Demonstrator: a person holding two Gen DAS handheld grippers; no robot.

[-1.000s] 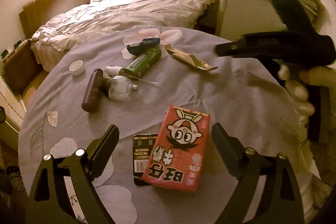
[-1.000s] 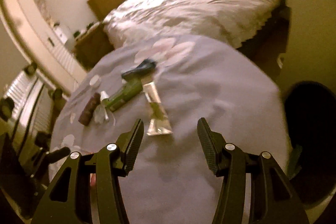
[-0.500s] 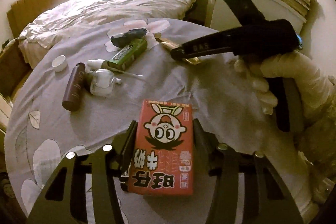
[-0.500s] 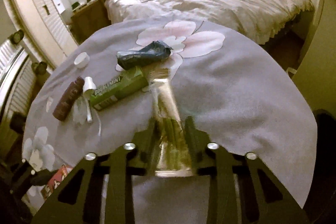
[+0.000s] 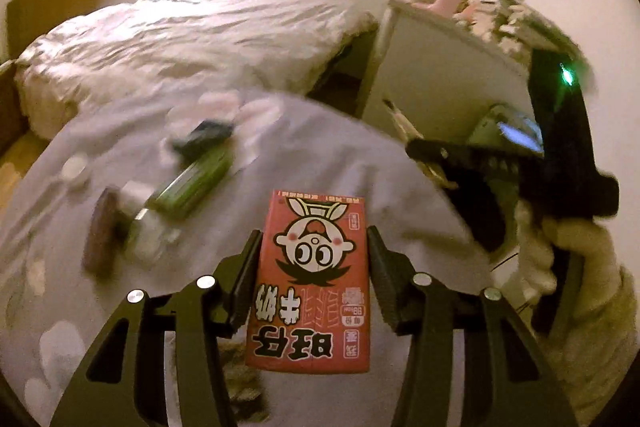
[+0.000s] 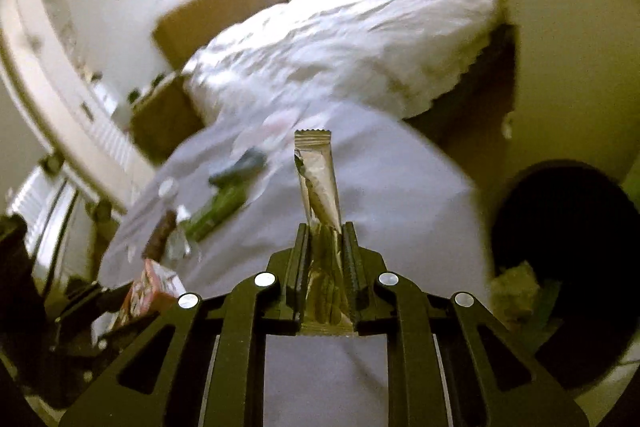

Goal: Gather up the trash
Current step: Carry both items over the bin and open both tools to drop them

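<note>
both pieces are picked up: the left gripper point(image 5: 314, 267) clamps the red carton point(image 5: 312, 283), the right gripper point(image 6: 325, 259) pinches a wrapper point(image 6: 318, 183), above the table point(image 6: 400, 179) edge; next, probably the dark bin point(image 6: 568, 247).

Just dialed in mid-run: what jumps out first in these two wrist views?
The red milk carton with the cartoon face fills the middle of the left wrist view, clamped in the left gripper above the grey tablecloth. In the right wrist view the right gripper pinches a long clear snack wrapper that sticks forward. A dark bin with some trash inside sits off the table's right edge.
</note>
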